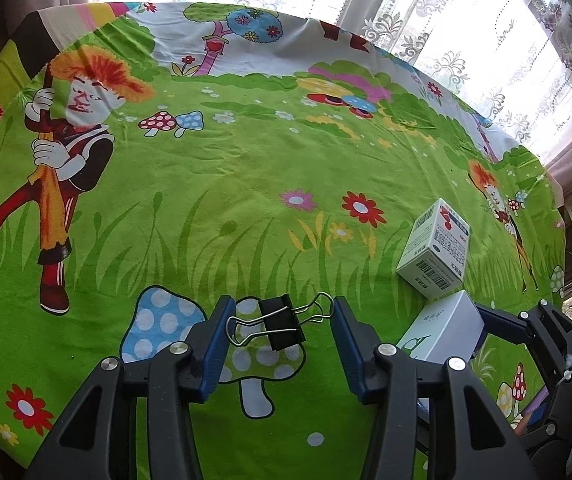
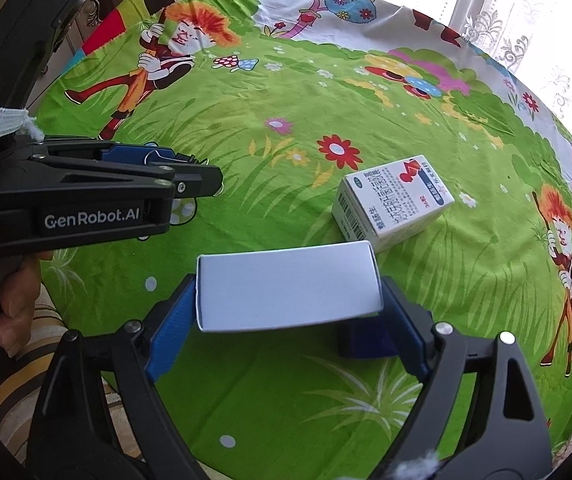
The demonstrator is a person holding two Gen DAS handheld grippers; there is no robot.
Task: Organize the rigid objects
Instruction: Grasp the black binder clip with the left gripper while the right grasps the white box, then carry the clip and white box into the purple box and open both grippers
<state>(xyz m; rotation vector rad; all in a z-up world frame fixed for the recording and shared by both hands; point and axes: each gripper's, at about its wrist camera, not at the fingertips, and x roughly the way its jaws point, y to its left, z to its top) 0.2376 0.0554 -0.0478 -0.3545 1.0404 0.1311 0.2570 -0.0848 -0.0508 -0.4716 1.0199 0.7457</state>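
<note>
Left gripper squeezing small black metal binder clip, right gripper pinching plain white cardboard box, beside printed white medicine box

The white box between the right tool's pads hides the desk just ahead of it, and in the left wrist view that tool covers its far end. Small print on the medicine box beyond is too fine to read. The left tool's handles run off the bottom edge.
</note>
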